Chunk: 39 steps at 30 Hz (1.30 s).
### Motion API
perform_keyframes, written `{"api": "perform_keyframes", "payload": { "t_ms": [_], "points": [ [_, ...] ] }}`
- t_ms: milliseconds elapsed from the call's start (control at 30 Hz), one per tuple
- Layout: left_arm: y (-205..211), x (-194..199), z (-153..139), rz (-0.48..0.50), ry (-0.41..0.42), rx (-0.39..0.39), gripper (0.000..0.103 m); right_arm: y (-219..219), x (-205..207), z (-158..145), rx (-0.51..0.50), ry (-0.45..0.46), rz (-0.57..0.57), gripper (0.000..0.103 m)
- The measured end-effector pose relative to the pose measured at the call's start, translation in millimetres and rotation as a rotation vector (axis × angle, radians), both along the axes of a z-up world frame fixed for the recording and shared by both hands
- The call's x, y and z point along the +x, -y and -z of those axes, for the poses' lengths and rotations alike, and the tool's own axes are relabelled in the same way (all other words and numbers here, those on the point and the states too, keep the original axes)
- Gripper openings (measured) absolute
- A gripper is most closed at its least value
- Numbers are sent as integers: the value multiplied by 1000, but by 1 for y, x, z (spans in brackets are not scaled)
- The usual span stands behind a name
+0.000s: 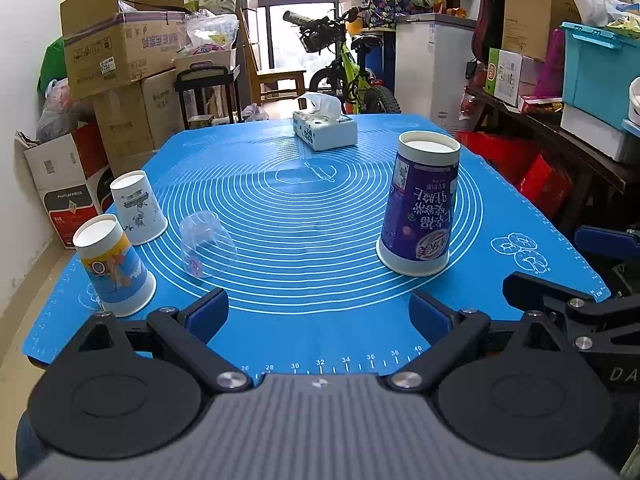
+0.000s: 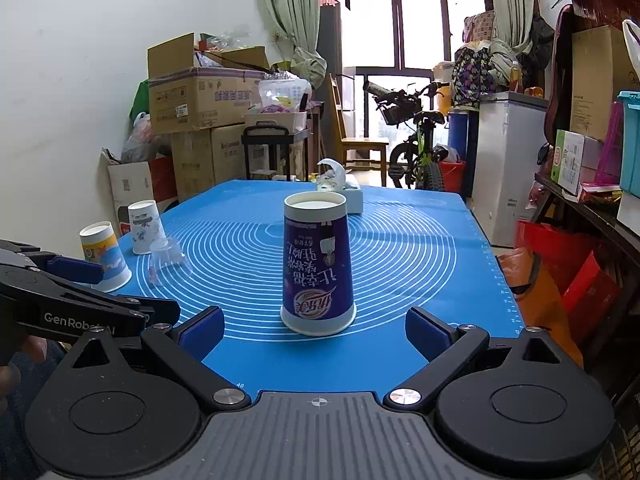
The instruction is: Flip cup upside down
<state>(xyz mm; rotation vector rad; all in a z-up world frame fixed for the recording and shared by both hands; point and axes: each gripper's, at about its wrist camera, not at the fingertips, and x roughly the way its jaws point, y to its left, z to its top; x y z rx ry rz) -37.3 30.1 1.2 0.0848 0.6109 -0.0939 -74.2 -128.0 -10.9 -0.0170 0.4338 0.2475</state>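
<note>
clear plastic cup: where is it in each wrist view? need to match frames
Left wrist: clear plastic cup lies left of center on the blue mat, right of two paper cups.
Right wrist: clear plastic cup sits far left, mid-height, beside the same paper cups.
Shared landmark: the tall purple cup, standing mouth-down on the mat.

Bare blue mat (image 2: 400,264) around the upside-down purple cup (image 2: 318,268); three cups (image 1: 132,240) clustered far left
</note>
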Motion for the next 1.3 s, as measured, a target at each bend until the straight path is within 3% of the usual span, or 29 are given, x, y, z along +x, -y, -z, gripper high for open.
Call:
{"api": "perform_keyframes", "payload": {
  "t_ms": [1300],
  "points": [
    [6, -5, 4, 14, -21, 10, 96, 0, -7, -5, 5, 0, 1, 97]
  ]
}}
